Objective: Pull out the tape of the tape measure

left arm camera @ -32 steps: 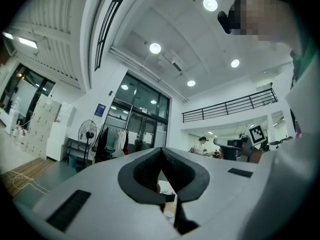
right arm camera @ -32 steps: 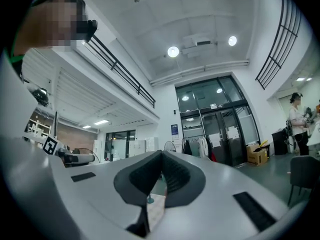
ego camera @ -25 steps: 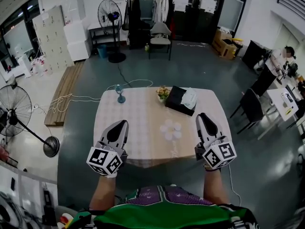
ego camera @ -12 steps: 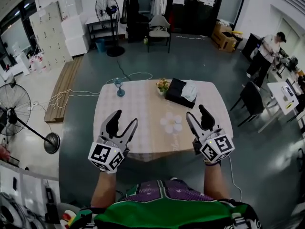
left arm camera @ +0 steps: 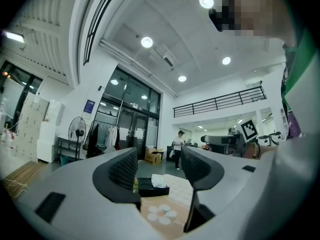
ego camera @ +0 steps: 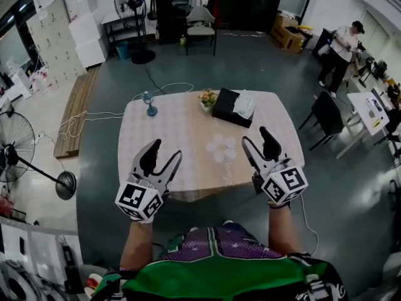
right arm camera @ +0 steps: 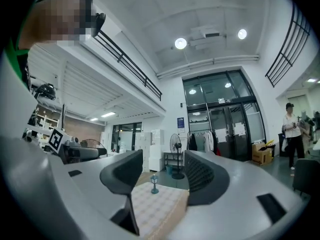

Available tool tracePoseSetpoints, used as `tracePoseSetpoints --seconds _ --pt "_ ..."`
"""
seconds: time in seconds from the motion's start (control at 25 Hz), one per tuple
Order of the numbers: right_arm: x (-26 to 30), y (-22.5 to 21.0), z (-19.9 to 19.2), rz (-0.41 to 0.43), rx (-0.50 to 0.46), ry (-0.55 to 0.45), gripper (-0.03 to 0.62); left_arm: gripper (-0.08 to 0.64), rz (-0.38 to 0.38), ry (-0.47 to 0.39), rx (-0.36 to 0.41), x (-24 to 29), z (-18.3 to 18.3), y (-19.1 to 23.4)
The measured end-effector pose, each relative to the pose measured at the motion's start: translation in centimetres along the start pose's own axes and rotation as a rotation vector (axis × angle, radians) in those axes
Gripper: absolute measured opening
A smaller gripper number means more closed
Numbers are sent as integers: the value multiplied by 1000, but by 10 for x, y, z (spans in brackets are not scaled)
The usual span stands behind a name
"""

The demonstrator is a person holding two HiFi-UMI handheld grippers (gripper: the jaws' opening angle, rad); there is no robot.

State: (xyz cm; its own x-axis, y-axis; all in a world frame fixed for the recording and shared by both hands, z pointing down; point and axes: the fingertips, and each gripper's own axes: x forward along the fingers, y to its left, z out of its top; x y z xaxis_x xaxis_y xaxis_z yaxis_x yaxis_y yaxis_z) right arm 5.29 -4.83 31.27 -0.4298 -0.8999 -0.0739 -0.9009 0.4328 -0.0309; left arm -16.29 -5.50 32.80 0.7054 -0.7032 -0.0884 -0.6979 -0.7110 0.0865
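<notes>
Left gripper (ego camera: 165,152): 2 jaws opening wide, nothing between them. Right gripper (ego camera: 257,138): 2 jaws opening wide, nothing between them. Table (ego camera: 182,137) lies ahead of both jaw pairs. Tape measure: cannot be made out in any view.

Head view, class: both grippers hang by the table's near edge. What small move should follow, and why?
Probably move both forward over the table: the left gripper and right gripper hover at its near edge, fingers opening with nothing between them, and everything on it lies farther ahead.
</notes>
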Motion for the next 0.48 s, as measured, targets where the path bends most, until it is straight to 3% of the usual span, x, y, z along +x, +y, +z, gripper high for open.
tracePoseSetpoints --seconds 0.48 --pt "-10 -29 -33 -34 20 85 250 276 -38 33 -54 29 -34 -10"
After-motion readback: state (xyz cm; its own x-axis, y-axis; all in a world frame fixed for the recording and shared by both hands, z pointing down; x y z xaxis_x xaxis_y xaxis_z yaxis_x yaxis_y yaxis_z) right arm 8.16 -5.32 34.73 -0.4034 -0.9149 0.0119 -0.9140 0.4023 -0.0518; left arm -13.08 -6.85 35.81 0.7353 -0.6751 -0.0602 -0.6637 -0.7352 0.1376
